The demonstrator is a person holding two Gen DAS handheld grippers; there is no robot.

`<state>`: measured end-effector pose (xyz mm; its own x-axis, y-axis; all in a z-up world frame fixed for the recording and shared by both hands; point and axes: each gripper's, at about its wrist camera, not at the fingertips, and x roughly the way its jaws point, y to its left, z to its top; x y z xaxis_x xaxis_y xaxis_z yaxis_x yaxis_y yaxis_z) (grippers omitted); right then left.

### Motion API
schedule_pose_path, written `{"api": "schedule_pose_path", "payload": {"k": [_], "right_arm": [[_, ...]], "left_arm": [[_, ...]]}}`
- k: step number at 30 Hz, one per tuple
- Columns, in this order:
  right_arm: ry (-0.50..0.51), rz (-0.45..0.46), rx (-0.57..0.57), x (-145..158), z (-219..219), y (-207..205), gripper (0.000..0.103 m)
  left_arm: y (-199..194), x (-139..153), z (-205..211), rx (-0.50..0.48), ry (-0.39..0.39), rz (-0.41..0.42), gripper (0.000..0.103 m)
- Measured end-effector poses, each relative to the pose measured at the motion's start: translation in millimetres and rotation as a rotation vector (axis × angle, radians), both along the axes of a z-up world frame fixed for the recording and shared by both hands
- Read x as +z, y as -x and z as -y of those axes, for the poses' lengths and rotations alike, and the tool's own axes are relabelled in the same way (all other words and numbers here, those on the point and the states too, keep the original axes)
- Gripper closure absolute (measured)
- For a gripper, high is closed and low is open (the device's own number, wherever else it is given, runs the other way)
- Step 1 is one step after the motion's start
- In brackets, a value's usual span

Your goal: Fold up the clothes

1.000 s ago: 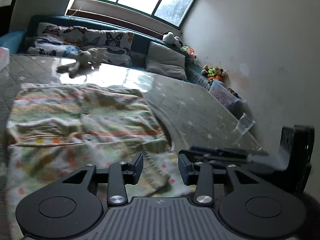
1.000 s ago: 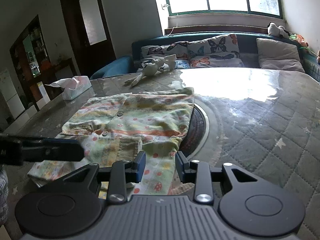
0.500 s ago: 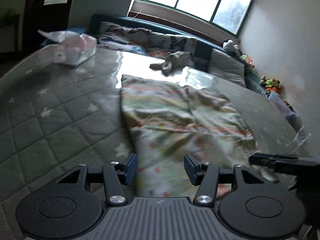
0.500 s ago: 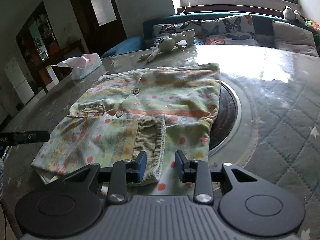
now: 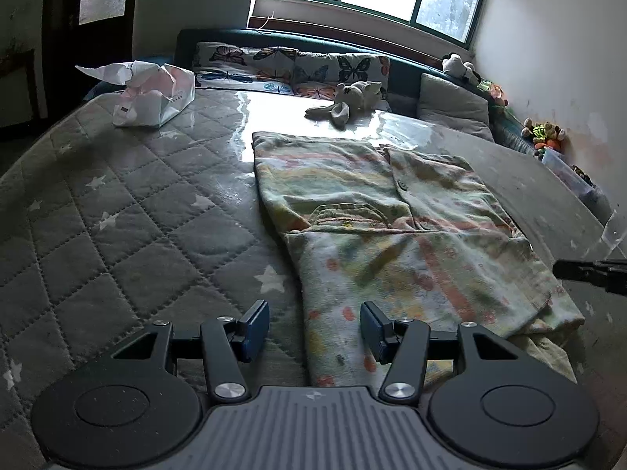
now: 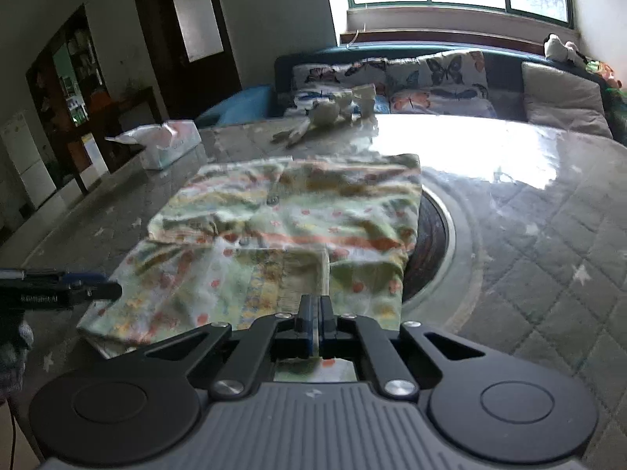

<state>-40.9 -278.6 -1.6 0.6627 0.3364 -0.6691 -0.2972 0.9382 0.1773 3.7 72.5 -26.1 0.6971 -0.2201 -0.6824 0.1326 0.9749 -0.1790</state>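
Pinching the near hem of the patterned garment (image 6: 290,235), the right gripper (image 6: 316,315) is clenching its jaws on the cloth. Off to its left, the left gripper (image 5: 314,329) is hovering with jaws spread wide over the garment's near left edge, gripping nothing. Beyond both, the garment is lying half folded on the quilted table (image 5: 117,211), with a tissue pack (image 5: 153,94) and a plush toy (image 5: 348,102) sitting farther back.

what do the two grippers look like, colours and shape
Both look alike: the left gripper and the right gripper have matte black linkage arms with silver screws, blue pads on the fingertips, two round black discs, and a ribbed grey body behind.
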Motion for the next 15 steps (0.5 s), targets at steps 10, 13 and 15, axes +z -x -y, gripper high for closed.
{"api": "schedule_pose_path", "payload": {"k": [10,13,15], "right_arm": [[-0.015,0.009,0.002,-3.5,2.0,-16.8,0.095],[-0.005,0.026,0.028,-3.0,-6.6,-28.2,0.095],[-0.001,0.034,0.046,-4.4,-13.9,-37.3,0.095]], "left_arm": [[-4.9,15.6,4.5,-0.013,-0.025,0.034,0.048],[-11.0,21.1,10.0,-0.022,-0.019,0.048,0.048],[-18.3,22.6,15.1,-0.032,-0.01,0.052,0.048]]}}
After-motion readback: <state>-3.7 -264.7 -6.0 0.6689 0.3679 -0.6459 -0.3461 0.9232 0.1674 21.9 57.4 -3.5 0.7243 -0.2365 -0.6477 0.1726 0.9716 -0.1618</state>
